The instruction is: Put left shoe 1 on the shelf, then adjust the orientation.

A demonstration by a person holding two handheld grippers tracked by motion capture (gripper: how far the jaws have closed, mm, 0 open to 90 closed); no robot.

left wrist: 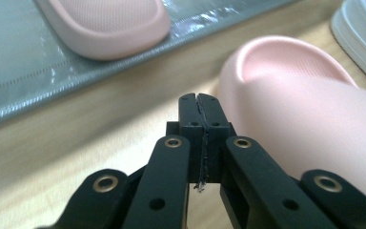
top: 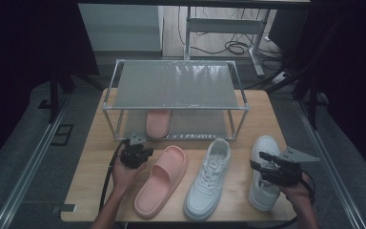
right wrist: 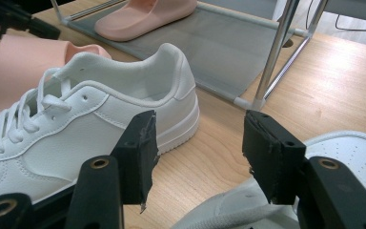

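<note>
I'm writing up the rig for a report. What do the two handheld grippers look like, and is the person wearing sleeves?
Both are black. The left gripper has linkage arms with brass-coloured rivets, a small grey plate on top and a black cable trailing back. The right gripper carries a larger grey three-cornered plate; its flat black pads look frayed at the edges. No sleeves show on the forearms.

Two pink slippers: one (top: 158,122) on the lower shelf of the rack (top: 176,107), one (top: 162,180) near left on the bench (top: 262,107). Two white sneakers: one (top: 208,177) in the near middle, one (top: 263,174) near right. One rack, far, with two shelves. One bench.
</note>
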